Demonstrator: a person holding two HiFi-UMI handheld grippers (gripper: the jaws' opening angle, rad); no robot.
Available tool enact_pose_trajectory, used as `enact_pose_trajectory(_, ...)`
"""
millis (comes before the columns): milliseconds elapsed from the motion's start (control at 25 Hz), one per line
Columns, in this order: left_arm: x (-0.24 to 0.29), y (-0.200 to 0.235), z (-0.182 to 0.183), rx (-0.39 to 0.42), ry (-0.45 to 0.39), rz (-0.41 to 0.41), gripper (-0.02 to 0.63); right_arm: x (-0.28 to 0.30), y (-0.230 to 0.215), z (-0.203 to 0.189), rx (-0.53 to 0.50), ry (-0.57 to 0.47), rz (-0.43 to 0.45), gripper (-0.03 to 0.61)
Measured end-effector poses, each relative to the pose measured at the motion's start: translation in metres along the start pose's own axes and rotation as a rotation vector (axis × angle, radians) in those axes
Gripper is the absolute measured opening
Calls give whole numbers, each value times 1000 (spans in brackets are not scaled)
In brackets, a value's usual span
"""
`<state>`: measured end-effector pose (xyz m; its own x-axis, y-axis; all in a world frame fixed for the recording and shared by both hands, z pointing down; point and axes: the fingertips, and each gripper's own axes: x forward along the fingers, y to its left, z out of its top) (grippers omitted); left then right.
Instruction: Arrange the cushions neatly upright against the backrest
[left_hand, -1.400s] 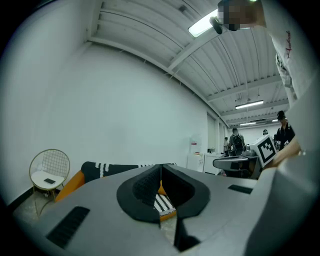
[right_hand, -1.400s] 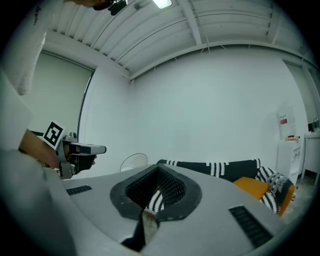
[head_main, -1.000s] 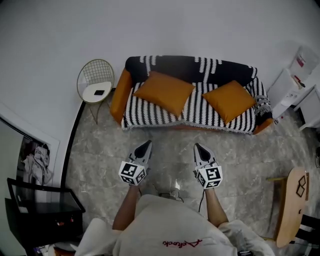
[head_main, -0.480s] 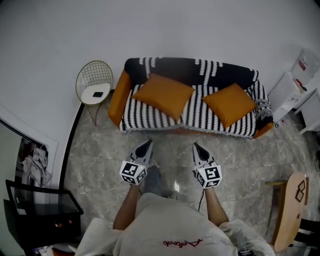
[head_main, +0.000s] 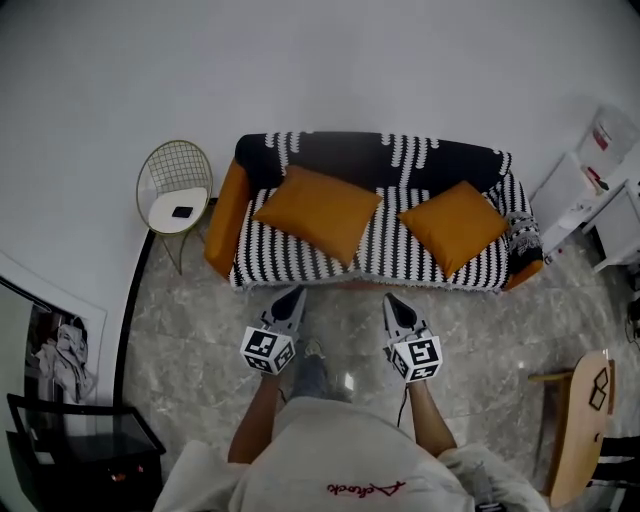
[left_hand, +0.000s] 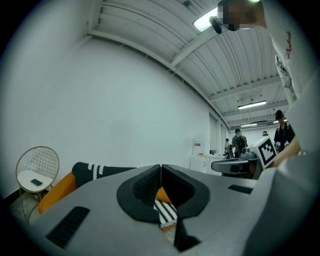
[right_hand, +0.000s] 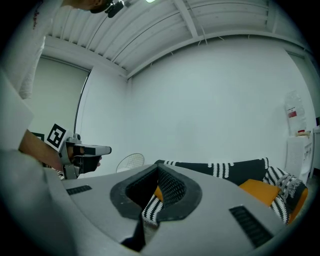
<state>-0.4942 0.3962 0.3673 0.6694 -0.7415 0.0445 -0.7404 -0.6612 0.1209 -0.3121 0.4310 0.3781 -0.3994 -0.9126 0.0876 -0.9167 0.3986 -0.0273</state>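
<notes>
With jaws together and empty, my left gripper (head_main: 292, 296) faces the left cushion (head_main: 316, 211) ahead, my right gripper (head_main: 391, 302) the right cushion (head_main: 453, 225).

Orange sofa (head_main: 222, 215) draped in black-and-white striped throw (head_main: 392, 255), covering seat and backrest (head_main: 370, 152). Two orange cushions on seat, both turned corner-forward: left cushion (head_main: 315, 212) nearer left arm, right cushion (head_main: 452, 226) nearer right arm. Cushions apart, striped seat showing between.

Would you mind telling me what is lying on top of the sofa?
A striped throw covers it, with the left cushion and the right cushion on top. The throw hides the upholstery, except the orange arms.
</notes>
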Motion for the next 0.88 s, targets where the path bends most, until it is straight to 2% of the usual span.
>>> enact_pose_trajectory(680, 90, 174, 33, -42, -7, -5, 38, 193, -8, 32, -25, 31, -5, 28)
enact_pose_trajectory(880, 110, 212, 39, -48, -16, -31, 38, 234, -9, 38, -38, 34, -28, 28)
